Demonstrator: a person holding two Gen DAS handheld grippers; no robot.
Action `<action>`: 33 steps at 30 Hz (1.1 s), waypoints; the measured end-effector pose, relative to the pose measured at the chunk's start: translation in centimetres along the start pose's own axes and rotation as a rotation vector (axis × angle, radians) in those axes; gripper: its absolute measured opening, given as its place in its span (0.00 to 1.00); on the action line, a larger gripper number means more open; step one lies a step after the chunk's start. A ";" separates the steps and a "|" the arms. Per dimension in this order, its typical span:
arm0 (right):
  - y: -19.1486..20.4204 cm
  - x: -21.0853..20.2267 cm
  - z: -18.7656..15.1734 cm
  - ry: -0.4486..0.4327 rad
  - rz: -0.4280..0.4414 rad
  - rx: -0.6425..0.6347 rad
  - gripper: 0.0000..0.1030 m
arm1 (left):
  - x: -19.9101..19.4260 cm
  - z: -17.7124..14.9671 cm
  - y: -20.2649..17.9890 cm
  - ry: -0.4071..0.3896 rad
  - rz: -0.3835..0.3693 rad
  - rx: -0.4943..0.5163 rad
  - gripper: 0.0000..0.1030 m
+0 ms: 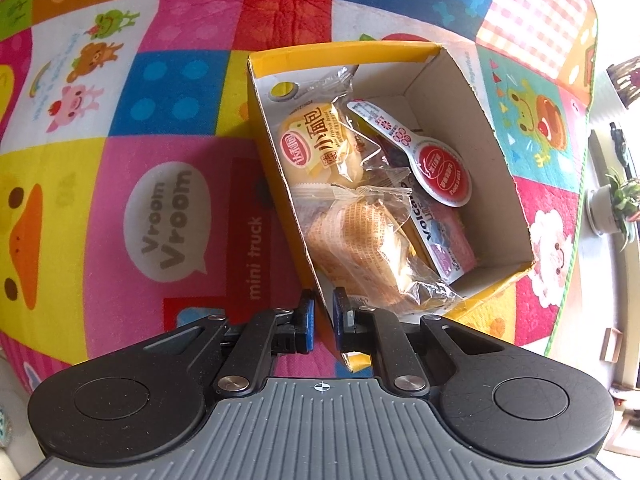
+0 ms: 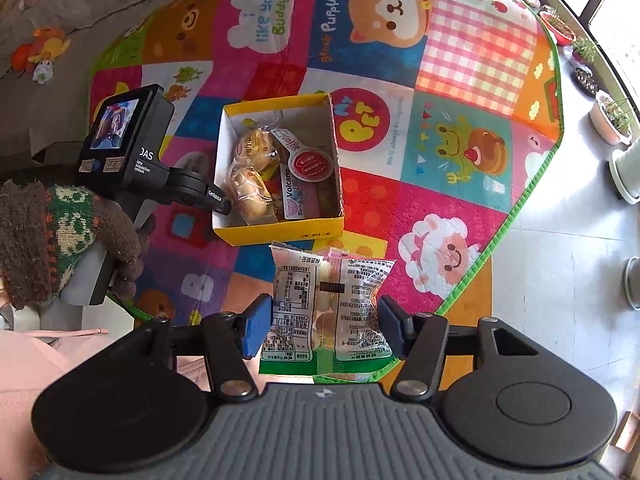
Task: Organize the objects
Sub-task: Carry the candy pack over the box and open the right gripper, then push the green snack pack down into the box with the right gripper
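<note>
Left wrist view, item one: left gripper [image 1: 323, 312], blue pads drawn together and clamped on the near wall of the yellow cardboard box [image 1: 500, 152], one finger outside the wall, the other inside. Box sits open-topped on the patchwork play mat [image 1: 120, 128], slightly tilted in this view.

Contents of box, as visible:
- round bread roll in clear wrapper with a red logo [image 1: 316, 144], against the left wall
- second wrapped bun, orange-printed film [image 1: 360, 240], nearest the clamped wall
- spoon-shaped packet with red round label [image 1: 440, 172], lying across the middle
- flat packet lettered "Volcano" [image 1: 430, 220], partly under the others
- pink packet [image 1: 456, 240], at the bottom, mostly hidden

Right wrist view, item two: right gripper [image 2: 324, 326], fingers partway apart and pressed on both side edges of a snack bag [image 2: 328, 300], white and clear film with printed back label facing the camera, round pieces showing through. Bag hangs above the mat, near the box's front wall but outside it and not touching it.

Same view, further items: box [image 2: 280, 232] near mat centre; the left gripper's body with its small screen [image 2: 120, 136] at the box's left side, held by a hand in a brown knitted glove [image 2: 60, 240]; potted plants [image 2: 612, 116] on the pale floor at right, well apart from the mat's green edge
</note>
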State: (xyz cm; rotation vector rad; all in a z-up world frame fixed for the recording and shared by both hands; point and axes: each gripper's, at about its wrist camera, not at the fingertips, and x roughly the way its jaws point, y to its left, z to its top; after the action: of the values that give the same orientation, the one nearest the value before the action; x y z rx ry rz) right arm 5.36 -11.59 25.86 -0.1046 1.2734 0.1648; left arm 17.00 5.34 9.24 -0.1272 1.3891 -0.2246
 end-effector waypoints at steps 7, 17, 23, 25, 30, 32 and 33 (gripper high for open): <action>0.6 1.8 1.6 0.044 0.022 -0.037 0.56 | 0.0 -0.3 0.3 -0.008 -0.012 -0.028 0.11; 1.1 2.8 9.4 -0.016 0.095 0.007 0.56 | 0.0 -0.4 0.4 -0.009 -0.009 -0.050 0.11; -0.2 2.5 12.3 -0.083 0.150 0.077 0.64 | 0.3 -0.6 0.3 -0.005 -0.005 -0.044 0.11; -1.1 2.3 12.1 -0.101 0.148 0.082 0.64 | 0.4 -0.7 0.2 -0.005 -0.002 -0.039 0.11; -2.8 4.5 9.6 -0.061 0.008 -0.016 0.64 | 0.8 -0.9 0.0 -0.017 0.017 -0.052 0.11; -3.2 6.2 8.2 -0.010 -0.024 -0.054 0.64 | 1.0 -0.9 -0.2 -0.021 0.030 -0.049 0.12; -3.4 7.1 7.3 0.020 -0.028 -0.062 0.64 | 1.1 -0.9 -0.3 -0.025 0.038 -0.046 0.12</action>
State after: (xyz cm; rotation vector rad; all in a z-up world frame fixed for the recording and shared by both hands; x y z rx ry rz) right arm 14.91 -13.25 21.13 -0.1776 1.2862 0.1798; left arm 16.26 4.83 8.09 -0.1408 1.3710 -0.1589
